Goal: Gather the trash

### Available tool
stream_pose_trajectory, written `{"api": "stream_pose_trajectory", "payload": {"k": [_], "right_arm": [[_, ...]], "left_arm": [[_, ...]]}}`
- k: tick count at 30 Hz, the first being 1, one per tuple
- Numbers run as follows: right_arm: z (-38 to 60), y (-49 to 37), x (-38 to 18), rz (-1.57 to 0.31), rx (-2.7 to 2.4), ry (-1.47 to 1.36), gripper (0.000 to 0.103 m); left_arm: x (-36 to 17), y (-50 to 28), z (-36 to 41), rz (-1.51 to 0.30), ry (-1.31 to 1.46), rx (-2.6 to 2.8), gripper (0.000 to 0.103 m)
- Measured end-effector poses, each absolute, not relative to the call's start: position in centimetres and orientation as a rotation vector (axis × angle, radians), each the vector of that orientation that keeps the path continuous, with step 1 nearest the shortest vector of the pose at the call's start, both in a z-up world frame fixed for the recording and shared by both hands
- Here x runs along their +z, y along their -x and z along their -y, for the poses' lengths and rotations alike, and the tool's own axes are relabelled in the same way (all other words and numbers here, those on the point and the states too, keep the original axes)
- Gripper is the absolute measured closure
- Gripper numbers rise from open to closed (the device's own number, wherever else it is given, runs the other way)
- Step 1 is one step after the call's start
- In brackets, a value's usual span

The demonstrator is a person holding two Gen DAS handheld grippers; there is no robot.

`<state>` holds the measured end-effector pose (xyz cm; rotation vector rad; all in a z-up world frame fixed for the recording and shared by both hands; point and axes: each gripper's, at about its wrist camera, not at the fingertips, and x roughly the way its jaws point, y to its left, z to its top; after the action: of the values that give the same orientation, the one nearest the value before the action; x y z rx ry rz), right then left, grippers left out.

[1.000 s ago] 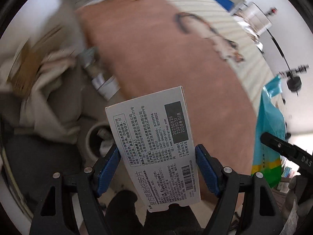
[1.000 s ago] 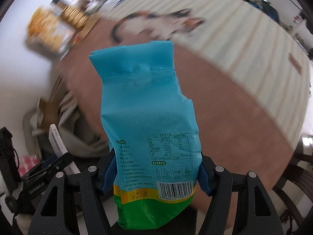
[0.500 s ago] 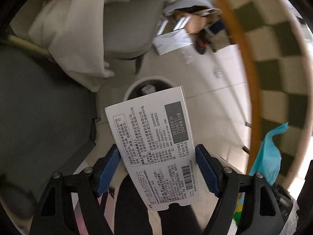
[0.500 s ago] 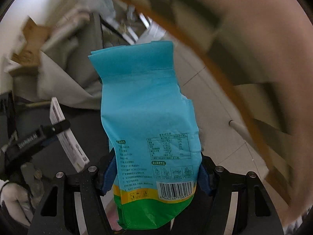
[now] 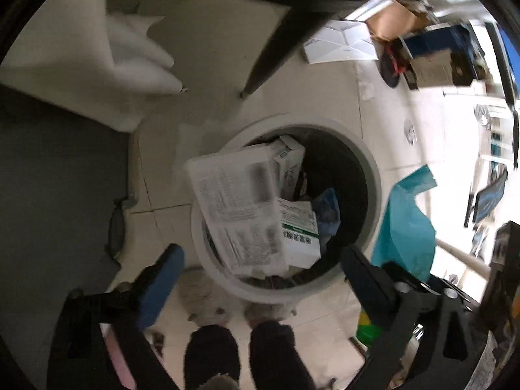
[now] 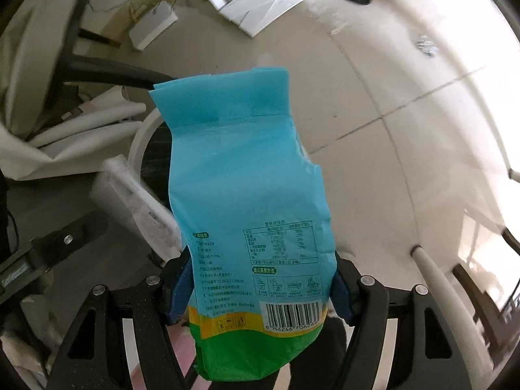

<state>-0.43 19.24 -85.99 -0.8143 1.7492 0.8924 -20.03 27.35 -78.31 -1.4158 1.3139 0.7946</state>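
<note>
Left claw (image 5: 260, 279) now stands spread with nothing between its blue pads; half a second ago it pinched the white box (image 5: 239, 214), which has since slipped free and shows blurred over the mouth of the bin (image 5: 373, 175), apparently mid-fall or just landing on the litter inside. That looks like one piece of trash delivered, with the second still to go. Right claw (image 6: 260, 289) pinches the pouch (image 6: 247, 195) near its lower end, holding it upright beside the bin, whose rim (image 6: 138, 139) shows behind it. The box is stiff printed card, flat and rectangular, so it should drop cleanly. The pouch is thin glossy film, teal above with a yellow band and green base, creased and slack as if empty; likely to flutter or catch the rim unless let go right over the opening. The bin is a round, pale-rimmed tub with a dark inside, standing on smooth tiled floor (image 6: 373, 97), already holding other small cartons (image 5: 299, 234).
</note>
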Motion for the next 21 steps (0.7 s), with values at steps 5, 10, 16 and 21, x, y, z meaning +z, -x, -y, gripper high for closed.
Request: {"api": "stream_pose_trajectory", "payload": {"k": [5,10,16,21], "right_arm": [[-20.9,1.4,-87.5,-1.757,0.998,0.889,0.000],[-21.2,2.3,-84.8,-1.700,1.038,0.931,0.000],[-18.5,2.7,-78.1,-1.534,0.994,0.984,0.000],[-16.0,2.8,-70.9,-1.453,0.928,0.942,0.000]], "left_arm": [[-76.3,22.2,-27.0,-1.305,1.326,0.929,0.003],[-72.9,23.9,-26.0,-1.333,1.173,1.059,0.003],[-66.8,24.3,-24.3,-1.335,1.065,1.121,0.003],[-61.1,23.5,-22.6,-1.322,1.031,1.100,0.003]]}}
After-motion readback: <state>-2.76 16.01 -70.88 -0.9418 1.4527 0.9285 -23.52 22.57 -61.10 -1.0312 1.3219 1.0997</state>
